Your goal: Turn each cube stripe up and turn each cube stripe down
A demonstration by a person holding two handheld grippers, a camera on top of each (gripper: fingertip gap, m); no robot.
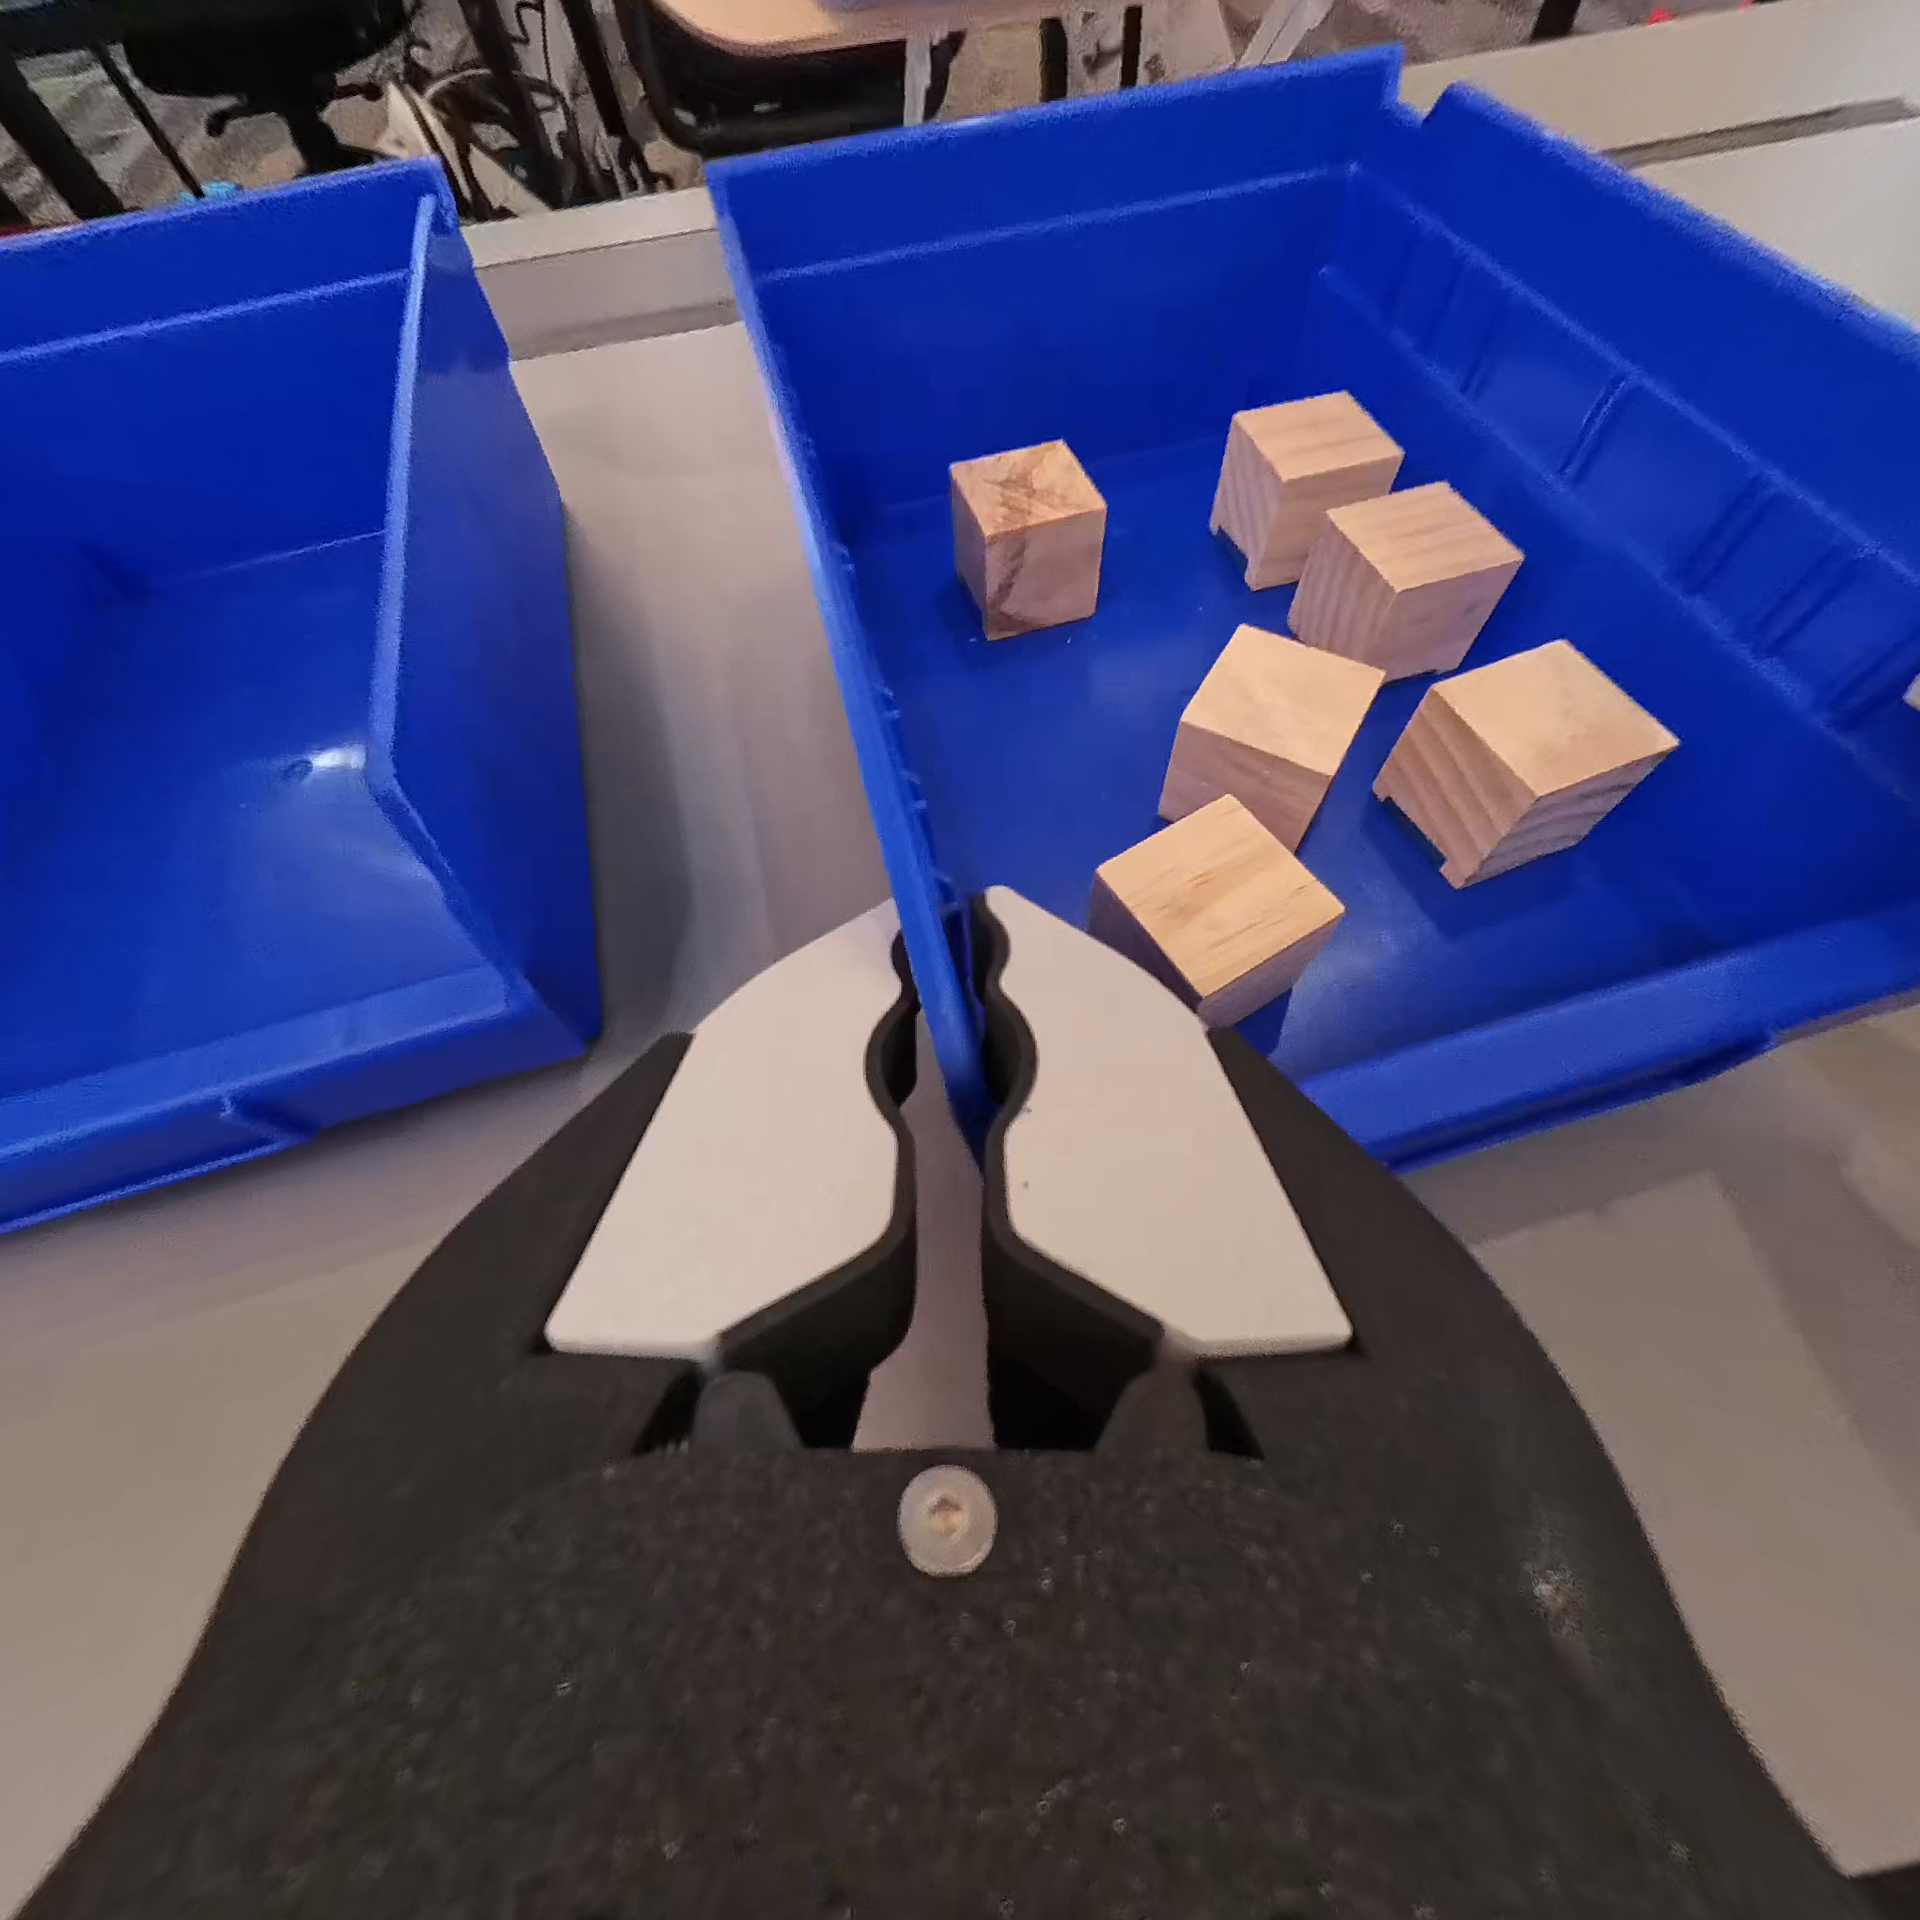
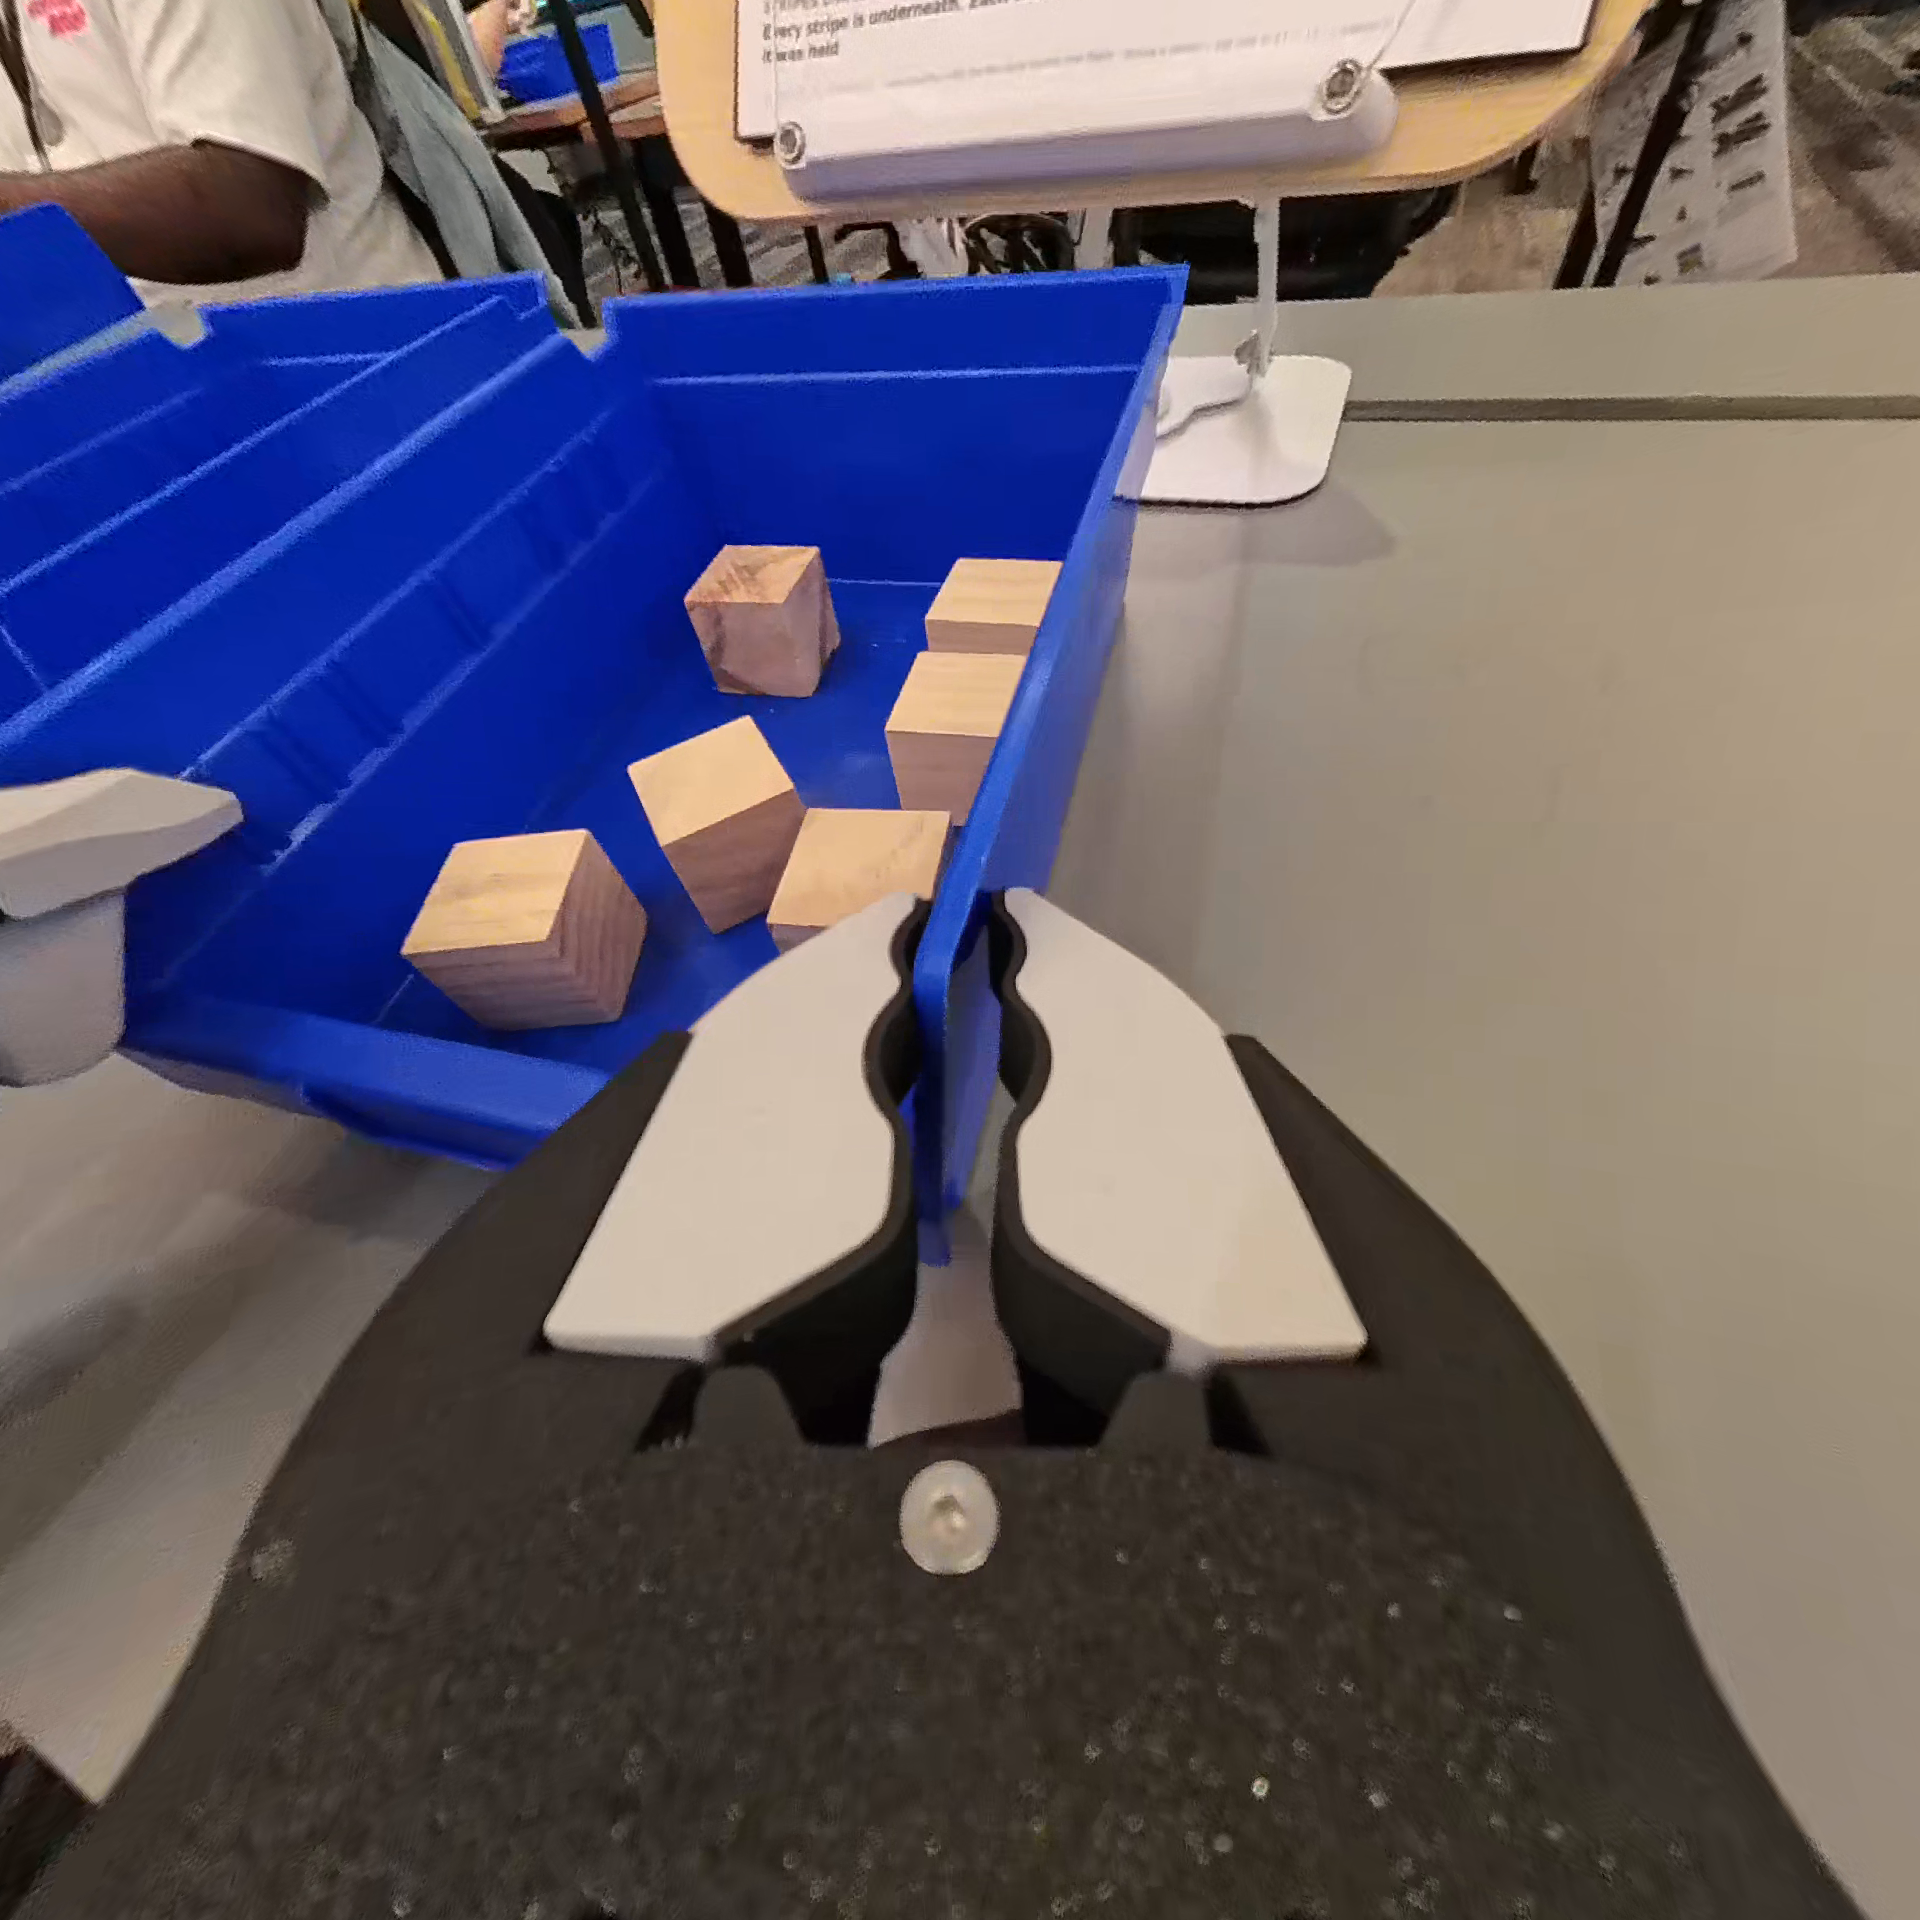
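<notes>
Several plain wooden cubes (image 1: pixel 1273 717) lie in a blue bin (image 1: pixel 1039 343) with no stripe showing on top; they also show in the right wrist view (image 2: pixel 717 816). My left gripper (image 1: pixel 940 935) is shut on the bin's left wall (image 1: pixel 862 665) near its front corner. My right gripper (image 2: pixel 956 920) is shut on the bin's right wall (image 2: pixel 1081 644) near the front. The left gripper's grey finger (image 2: pixel 104 831) shows at the left edge of the right wrist view. The bin looks tilted in both views.
A second blue bin (image 1: pixel 260 623) stands to the left on the grey table (image 2: pixel 1507 831). A white stand (image 2: pixel 1236 436) holding a sheet sits behind the right wall. A person (image 2: pixel 208 156) is beyond the table at the back left.
</notes>
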